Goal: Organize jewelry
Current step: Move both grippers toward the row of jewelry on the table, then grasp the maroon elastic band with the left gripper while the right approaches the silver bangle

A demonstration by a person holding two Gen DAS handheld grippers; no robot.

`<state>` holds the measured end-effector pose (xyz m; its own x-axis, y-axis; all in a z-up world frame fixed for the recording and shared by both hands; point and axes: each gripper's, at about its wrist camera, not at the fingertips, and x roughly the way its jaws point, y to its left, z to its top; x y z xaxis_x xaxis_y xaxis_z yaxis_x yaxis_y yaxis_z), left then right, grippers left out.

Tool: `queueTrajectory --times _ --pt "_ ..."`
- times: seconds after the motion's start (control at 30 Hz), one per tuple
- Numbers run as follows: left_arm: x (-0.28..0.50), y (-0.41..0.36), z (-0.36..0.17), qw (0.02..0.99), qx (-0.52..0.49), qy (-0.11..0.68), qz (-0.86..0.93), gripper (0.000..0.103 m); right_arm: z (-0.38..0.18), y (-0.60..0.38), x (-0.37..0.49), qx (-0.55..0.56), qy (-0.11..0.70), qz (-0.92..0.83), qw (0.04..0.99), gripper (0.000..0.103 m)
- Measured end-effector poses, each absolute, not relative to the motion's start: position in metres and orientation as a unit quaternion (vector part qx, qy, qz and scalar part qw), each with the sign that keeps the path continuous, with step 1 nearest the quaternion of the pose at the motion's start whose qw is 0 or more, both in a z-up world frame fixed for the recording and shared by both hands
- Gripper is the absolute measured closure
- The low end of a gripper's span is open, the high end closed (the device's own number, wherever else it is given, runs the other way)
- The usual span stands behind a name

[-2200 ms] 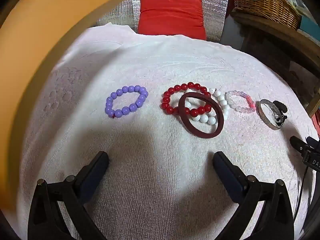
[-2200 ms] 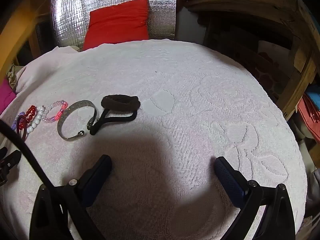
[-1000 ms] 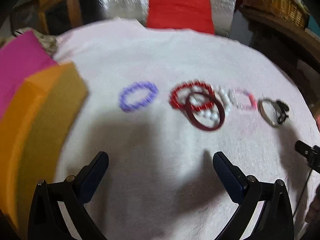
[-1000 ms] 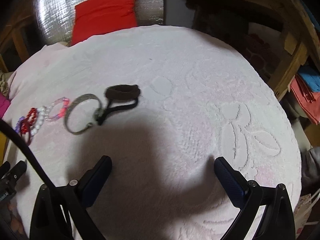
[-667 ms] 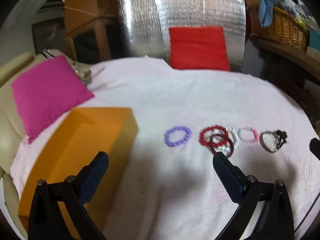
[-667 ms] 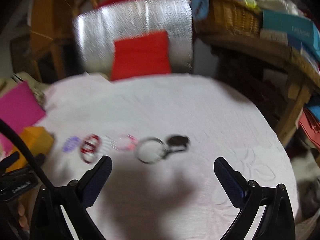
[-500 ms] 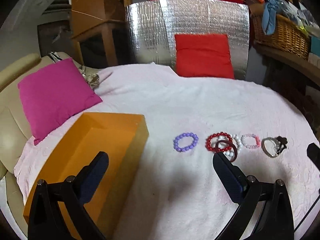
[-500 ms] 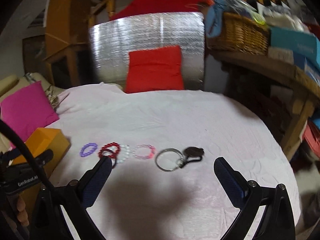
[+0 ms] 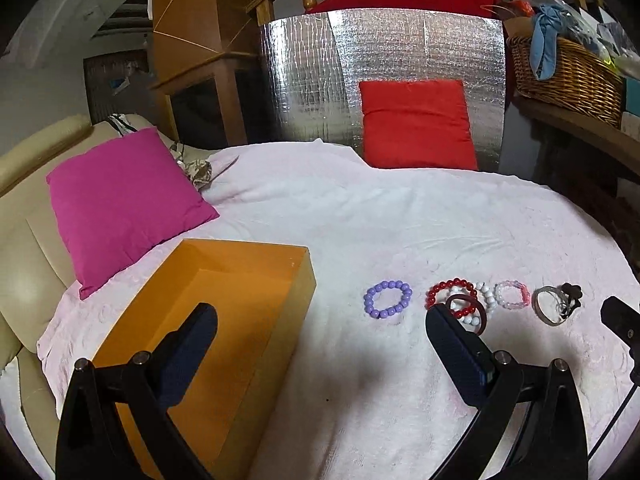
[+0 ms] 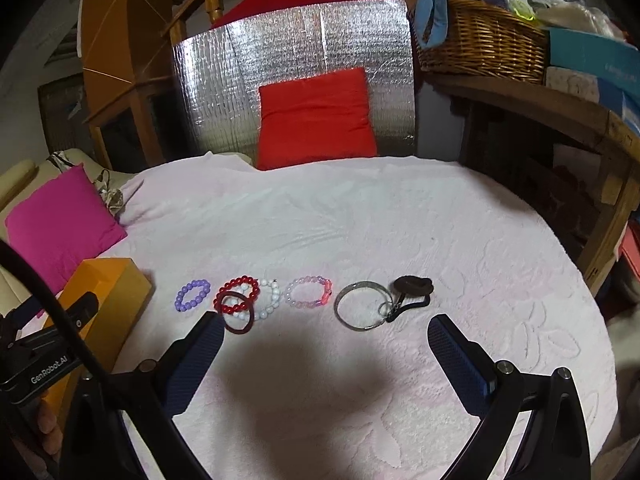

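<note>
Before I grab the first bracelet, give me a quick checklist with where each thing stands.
1. Left gripper open, holding nothing: ok.
2. Right gripper open, holding nothing: ok.
3. Orange box open on top: ok.
4. Purple bracelet lying apart from the others: ok.
5. Red bracelet free of overlap: not ok, the dark bangle and white bracelet overlap it.
6. Box contents: cannot tell.

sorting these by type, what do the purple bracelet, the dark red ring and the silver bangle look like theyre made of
Purple bracelet: round opaque beads with a soft sheen, probably plastic or glass.
Dark red ring: one smooth, solid glossy hoop, perhaps resin, plastic or lacquered wood.
Silver bangle: a thin grey band with bright glints, most likely polished metal.
</note>
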<state>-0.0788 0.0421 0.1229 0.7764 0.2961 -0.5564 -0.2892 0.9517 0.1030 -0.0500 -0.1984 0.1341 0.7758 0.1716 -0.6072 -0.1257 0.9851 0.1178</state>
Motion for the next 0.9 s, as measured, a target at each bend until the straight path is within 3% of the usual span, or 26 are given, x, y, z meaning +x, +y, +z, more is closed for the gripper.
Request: queueTrajectory --times 0.73,0.9 --pt "-0.056 0.041 0.109 0.936 -0.002 0.326 0.131 0.000 0.120 -0.211 -0.034 0.058 0.355 0.091 0.929 0.000" --pt "-0.029 0.034 0.081 0.920 0.009 0.380 0.099 0.000 0.096 -0.225 -0.013 0.066 0.402 0.098 0.908 0.014"
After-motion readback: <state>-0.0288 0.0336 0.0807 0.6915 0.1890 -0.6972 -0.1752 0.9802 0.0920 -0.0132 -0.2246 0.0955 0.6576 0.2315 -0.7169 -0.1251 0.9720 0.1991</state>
